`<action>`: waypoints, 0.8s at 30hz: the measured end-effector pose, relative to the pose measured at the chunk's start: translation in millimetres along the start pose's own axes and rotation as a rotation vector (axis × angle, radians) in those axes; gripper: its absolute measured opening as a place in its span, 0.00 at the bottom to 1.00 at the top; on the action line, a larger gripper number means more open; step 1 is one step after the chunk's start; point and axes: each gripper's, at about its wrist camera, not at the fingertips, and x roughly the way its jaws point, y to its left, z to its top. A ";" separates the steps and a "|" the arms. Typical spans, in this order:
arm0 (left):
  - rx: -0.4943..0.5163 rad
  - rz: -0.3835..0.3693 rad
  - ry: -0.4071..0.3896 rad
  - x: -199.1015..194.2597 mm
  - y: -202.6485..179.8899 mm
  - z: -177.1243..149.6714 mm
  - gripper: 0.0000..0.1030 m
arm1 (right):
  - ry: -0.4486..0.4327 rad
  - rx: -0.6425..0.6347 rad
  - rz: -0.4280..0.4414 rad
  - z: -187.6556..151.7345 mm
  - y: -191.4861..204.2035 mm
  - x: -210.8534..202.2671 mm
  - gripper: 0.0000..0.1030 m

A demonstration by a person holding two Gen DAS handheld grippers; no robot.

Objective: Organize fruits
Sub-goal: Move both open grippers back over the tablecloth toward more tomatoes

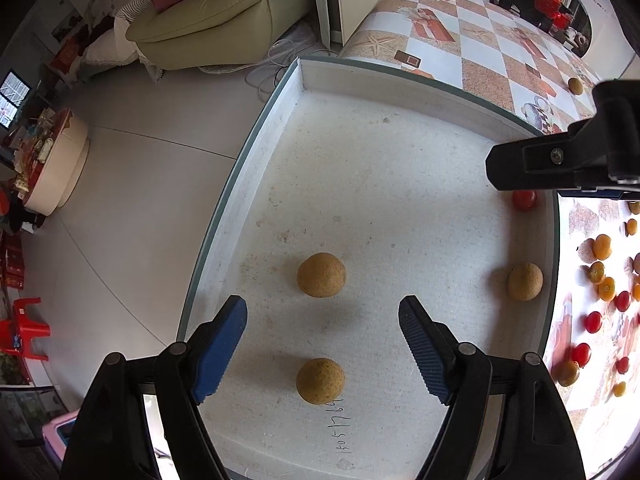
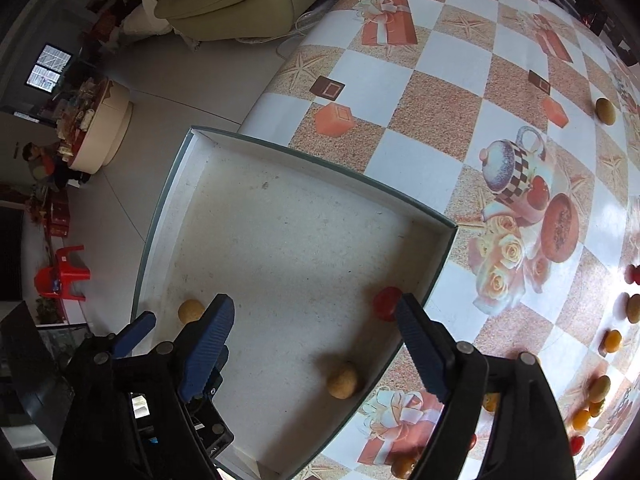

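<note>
Patterned tabletop [image 2: 432,92] carries a white tray [image 1: 280,128]. Left tool [image 1: 323,338] is spread wide and empty, straddling a brown fruit [image 1: 320,381] at lower centre. Right tool [image 2: 316,332], also wide and empty, has a red fruit [image 2: 385,303] touching its right finger.

Bright, even daylight casts soft shadows, with glare at the right edge, strong fisheye bending and dark vignetted corners.
</note>
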 end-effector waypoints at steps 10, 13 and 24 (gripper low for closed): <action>0.124 -0.041 -0.031 -28.1 -56.0 -4.9 0.77 | -0.043 0.162 -0.050 -42.7 -72.4 -40.6 0.84; 0.173 -0.059 -0.044 -37.7 -77.5 -1.5 0.77 | -0.046 0.234 -0.079 -61.8 -105.4 -51.5 0.84; 0.301 -0.124 -0.077 -59.9 -139.7 16.9 0.77 | -0.041 0.449 -0.167 -138.5 -202.4 -80.6 0.84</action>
